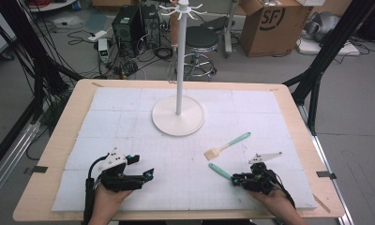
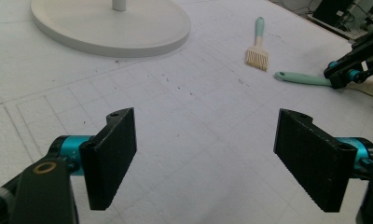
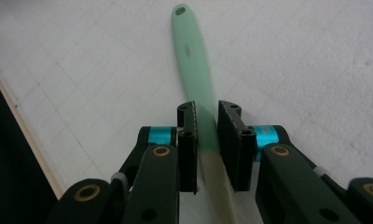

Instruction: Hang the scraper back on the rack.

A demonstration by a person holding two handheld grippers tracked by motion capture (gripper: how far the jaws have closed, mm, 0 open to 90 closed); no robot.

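A utensil with a mint-green handle (image 3: 189, 46) and a cream lower part lies on the white foam mat (image 1: 129, 117) at the front right. My right gripper (image 3: 206, 114) is shut on it near where the green meets the cream. From above, that handle (image 1: 219, 170) points up and left out of the right gripper (image 1: 235, 179). My left gripper (image 2: 205, 121) rests at the front left of the mat, open, with only bare mat between its pads. In the high view the left gripper (image 1: 144, 166) points right.
A pastry brush (image 1: 227, 146) with a green handle lies just beyond the held utensil; the left gripper view shows this brush (image 2: 258, 51) too. A white hook stand with a round base (image 1: 167, 124) rises at the mat's centre back. Boxes, a stool and cables sit on the floor beyond.
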